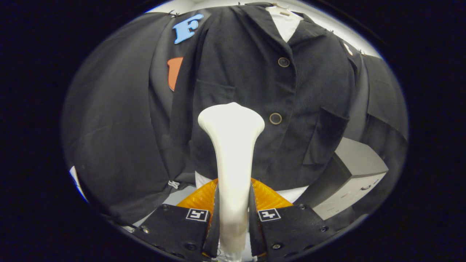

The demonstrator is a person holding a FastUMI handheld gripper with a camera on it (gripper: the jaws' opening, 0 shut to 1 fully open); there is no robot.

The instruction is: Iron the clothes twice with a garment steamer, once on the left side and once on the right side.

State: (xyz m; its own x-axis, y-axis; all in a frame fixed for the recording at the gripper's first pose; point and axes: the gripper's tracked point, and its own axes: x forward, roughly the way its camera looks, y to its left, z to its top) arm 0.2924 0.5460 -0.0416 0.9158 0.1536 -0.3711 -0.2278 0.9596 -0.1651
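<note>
- Gripper view: the gripper has its jaws pinching the neck of a white garment steamer, one finger pressing on each side of it.
- The steamer rises from between the fingers, narrow at the grip and flaring to a broad rounded head beyond them.
- The head sits in front of a dark jacket that hangs upright facing the camera, on the panel to the left of the button row as seen here; I cannot tell whether the head touches the cloth.
- Two round buttons run down the jacket's front: the upper button near the collar, the lower button just beside the steamer's head.
- A patch pocket lies on the jacket's other panel, beyond the buttons.
- A white hanger form shows in the open collar.
- A grey box stands below and beside the jacket's hem, on the pocket side.
</note>
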